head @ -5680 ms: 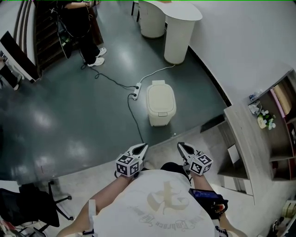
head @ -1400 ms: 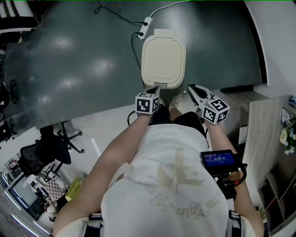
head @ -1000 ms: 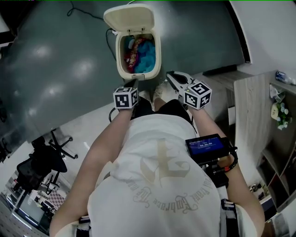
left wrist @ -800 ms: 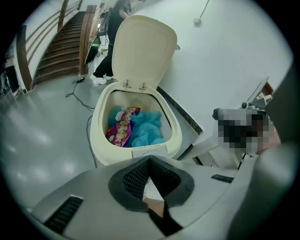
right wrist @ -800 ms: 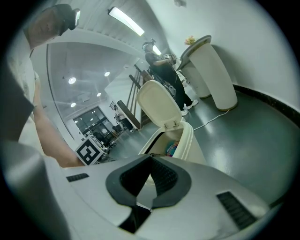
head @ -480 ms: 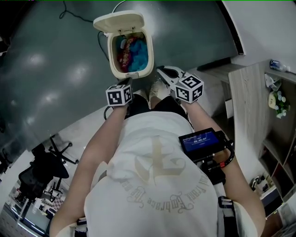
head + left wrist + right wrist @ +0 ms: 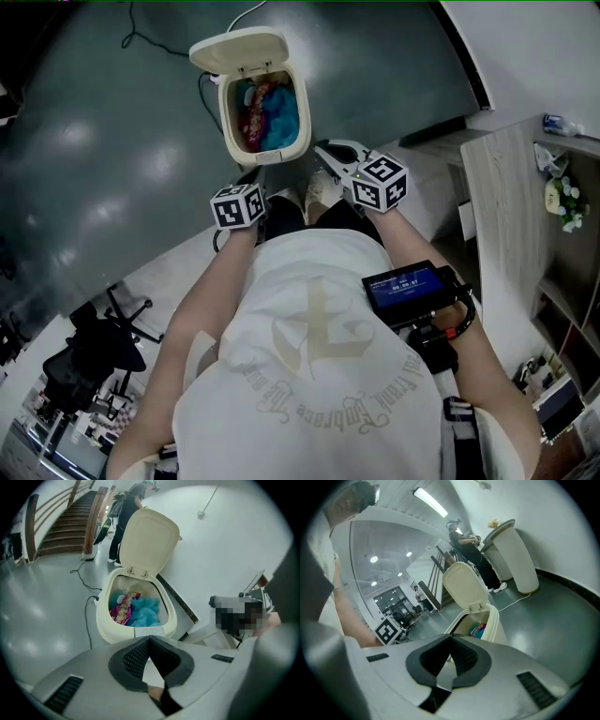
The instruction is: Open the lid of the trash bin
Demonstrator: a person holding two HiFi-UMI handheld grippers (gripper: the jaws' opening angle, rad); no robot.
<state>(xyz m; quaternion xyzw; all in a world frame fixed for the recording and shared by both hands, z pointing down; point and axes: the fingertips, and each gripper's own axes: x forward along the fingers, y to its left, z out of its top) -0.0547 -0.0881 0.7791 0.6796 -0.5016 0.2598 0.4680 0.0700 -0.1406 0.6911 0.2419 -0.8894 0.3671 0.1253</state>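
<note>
The cream trash bin (image 7: 264,141) stands on the dark floor just ahead of me, its lid (image 7: 238,52) swung up and back. Inside lie blue material and a colourful wrapper (image 7: 127,609). In the left gripper view the bin's rim (image 7: 136,631) sits right past the jaw tips, with the lid (image 7: 147,541) upright behind. My left gripper (image 7: 253,180) hovers at the bin's near edge, shut and holding nothing. My right gripper (image 7: 326,150) is just right of the bin, also shut and holding nothing; its view shows the bin (image 7: 493,620) and the lid (image 7: 464,588).
A cable and power strip (image 7: 202,89) lie on the floor left of the bin. A wooden shelf unit (image 7: 506,206) stands to the right, an office chair (image 7: 103,347) at the lower left. A person (image 7: 126,508) stands by the staircase (image 7: 65,522). White pedestals (image 7: 515,559) are farther off.
I have walked up to the bin. Its lid was down 1.4 s ago and has swung open. Since half a second ago both grippers have barely moved.
</note>
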